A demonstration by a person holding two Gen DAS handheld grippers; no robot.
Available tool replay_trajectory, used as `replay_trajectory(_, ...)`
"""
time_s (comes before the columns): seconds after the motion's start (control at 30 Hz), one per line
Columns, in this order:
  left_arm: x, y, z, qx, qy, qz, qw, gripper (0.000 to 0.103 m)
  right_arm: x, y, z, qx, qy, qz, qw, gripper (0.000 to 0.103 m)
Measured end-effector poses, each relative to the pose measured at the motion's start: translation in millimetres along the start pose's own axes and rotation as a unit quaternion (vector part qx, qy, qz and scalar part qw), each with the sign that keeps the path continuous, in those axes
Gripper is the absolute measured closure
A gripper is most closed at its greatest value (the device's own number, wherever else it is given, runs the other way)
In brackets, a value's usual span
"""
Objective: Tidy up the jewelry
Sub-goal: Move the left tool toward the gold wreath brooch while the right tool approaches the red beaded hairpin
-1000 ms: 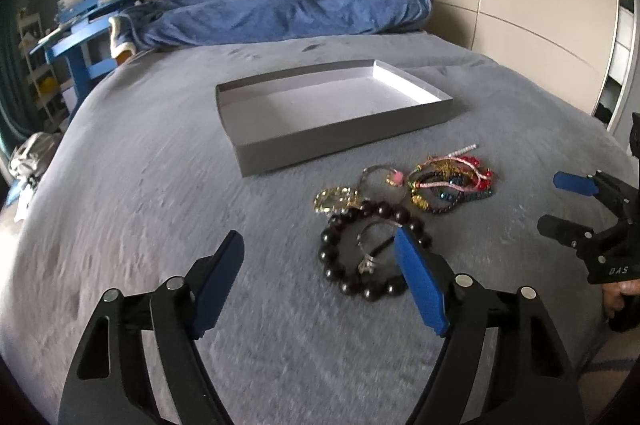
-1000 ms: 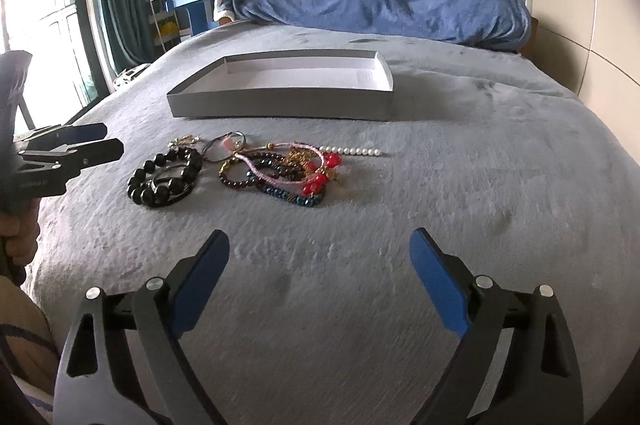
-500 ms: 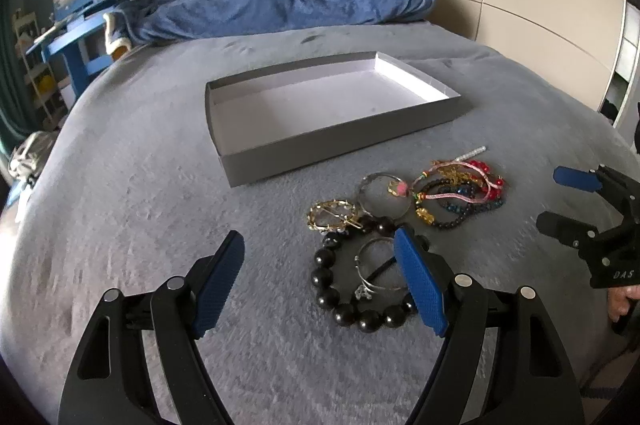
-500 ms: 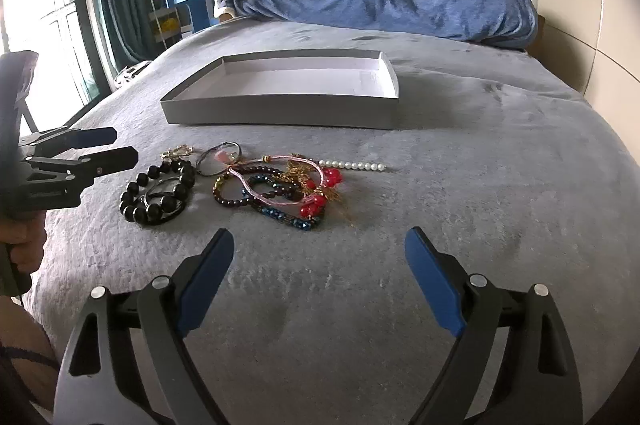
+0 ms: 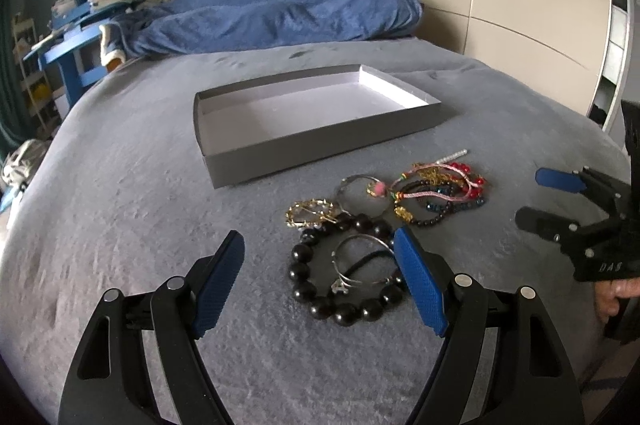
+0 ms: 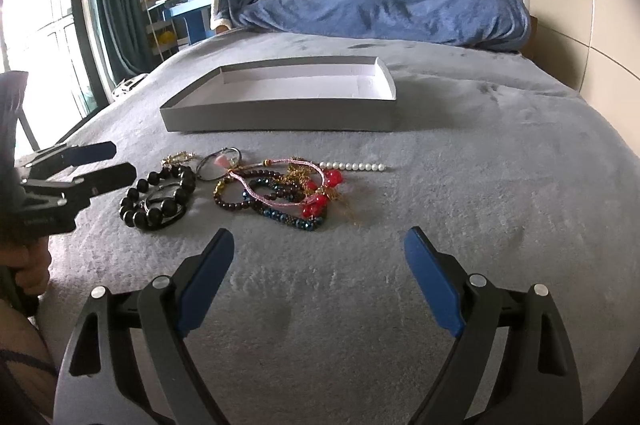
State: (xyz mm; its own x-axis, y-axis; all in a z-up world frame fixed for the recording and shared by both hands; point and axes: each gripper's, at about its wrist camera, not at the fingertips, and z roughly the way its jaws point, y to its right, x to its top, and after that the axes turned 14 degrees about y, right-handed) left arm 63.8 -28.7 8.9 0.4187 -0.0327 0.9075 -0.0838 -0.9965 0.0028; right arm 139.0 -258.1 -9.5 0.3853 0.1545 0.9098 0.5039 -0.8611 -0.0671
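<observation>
Left wrist view: one tray (image 5: 320, 145), two claws (image 5: 320, 257) (image 5: 540, 197).

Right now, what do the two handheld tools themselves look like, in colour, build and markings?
Both match: the left tool and right tool have black plastic fingers with slotted cutouts, silver round pivot pins and textured blue pads. Seen from the left wrist, the right tool's black body carries small pale lettering, too small to read surely. No cables show.

Grey box (image 5: 320, 145) with white inside, black bead bracelet (image 5: 344, 281), red beads (image 6: 320, 193), blue fingers (image 5: 420, 285)
</observation>
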Motion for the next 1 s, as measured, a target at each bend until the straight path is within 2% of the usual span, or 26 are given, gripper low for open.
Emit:
replay_trajectory(0.17, -0.4, -4.8, -2.4, 0.004, 0.010, -0.011, 0.9999, 0.024, -1.8, 0.1, -1.9, -0.002, 0.005, -0.002, 1.000, 0.017)
replay_trajectory(0.53, -2.0, -5.9, 2.6, 0.001, 0.001, -0.014, 0.9999, 0.021, -2.0, 1.4, -0.4, 0.001, -0.002, -0.003, 1.000, 0.017)
replay_trajectory(0.87, 5.4, -11.1, 39.7, 0.000, -0.062, -0.021, 0.9979, 0.022, -3.3, -0.4, 3.7, 0.003, -0.009, -0.005, 1.000, 0.017)
replay_trajectory(1.0, 5.2, -20.0, 59.9, 0.004, -0.090, -0.049, 0.9947, 0.025, -3.6, -0.5, 4.4, 0.004, -0.010, -0.003, 1.000, 0.016)
